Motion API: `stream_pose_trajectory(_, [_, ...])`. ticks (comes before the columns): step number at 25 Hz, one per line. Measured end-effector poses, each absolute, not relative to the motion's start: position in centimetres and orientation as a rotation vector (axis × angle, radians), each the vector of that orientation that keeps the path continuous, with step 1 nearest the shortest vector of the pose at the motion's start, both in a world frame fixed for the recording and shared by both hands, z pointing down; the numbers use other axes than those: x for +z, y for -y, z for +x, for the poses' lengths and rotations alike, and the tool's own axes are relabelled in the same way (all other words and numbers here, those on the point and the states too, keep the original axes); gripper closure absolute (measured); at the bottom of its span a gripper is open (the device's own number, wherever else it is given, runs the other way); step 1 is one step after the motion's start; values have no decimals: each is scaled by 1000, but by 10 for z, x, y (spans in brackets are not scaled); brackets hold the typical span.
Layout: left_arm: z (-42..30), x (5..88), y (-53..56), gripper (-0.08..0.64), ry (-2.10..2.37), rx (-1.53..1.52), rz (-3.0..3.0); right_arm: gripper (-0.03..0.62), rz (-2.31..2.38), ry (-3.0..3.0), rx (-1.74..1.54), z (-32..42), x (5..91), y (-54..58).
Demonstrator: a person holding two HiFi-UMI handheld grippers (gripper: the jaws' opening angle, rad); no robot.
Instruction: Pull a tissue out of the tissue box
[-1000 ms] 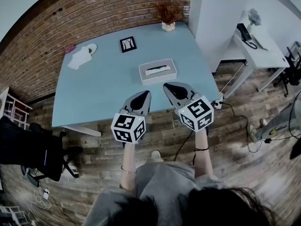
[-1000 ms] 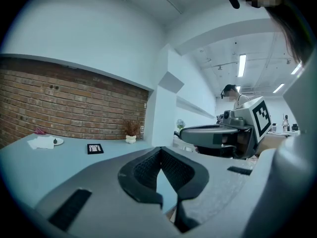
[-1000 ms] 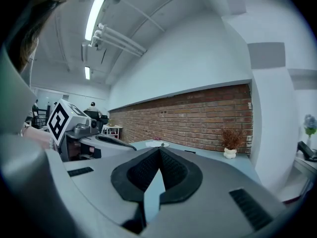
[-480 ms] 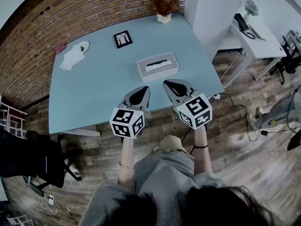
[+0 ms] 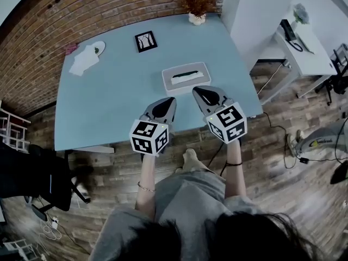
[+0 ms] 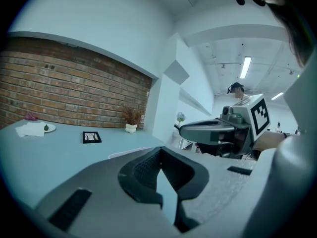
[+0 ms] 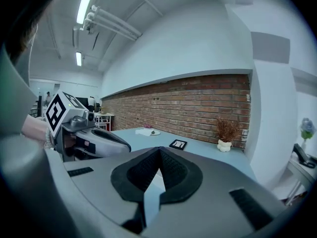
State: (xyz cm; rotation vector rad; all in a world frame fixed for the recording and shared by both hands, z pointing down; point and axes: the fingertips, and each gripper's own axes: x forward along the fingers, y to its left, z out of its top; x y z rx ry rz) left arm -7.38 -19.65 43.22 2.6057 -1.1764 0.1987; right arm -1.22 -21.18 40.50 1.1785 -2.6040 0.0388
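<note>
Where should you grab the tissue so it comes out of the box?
Pinch the white tissue where it shows in the long slot on top of the tissue box. Come straight down from above: the box lies flat on the table, slot facing up. Pinch across the narrow strip, not along it. It hardly seems to stick up, so probably dip slightly in.

On the pale blue counter (image 5: 109,102) sat a small framed picture (image 5: 145,41), a potted dried plant (image 5: 197,5) at the far edge, and a white plate (image 5: 98,48) just beside a white napkin (image 5: 84,62), while a telephone (image 5: 290,32) rested on a separate white desk (image 5: 307,53).
</note>
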Motion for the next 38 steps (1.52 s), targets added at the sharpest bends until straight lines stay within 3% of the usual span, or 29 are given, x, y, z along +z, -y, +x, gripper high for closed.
stream_pose_trajectory(26, [-55, 493, 276, 557, 1189, 282, 2385, 589, 665, 2386, 43, -15, 493, 306])
stream_pose_trajectory(29, [-55, 499, 278, 557, 1169, 278, 2372, 527, 584, 2323, 8, -15, 508, 310])
stream_pose_trajectory(38, [-55, 514, 282, 557, 1119, 281, 2344, 465, 416, 2161, -84, -19, 535, 321])
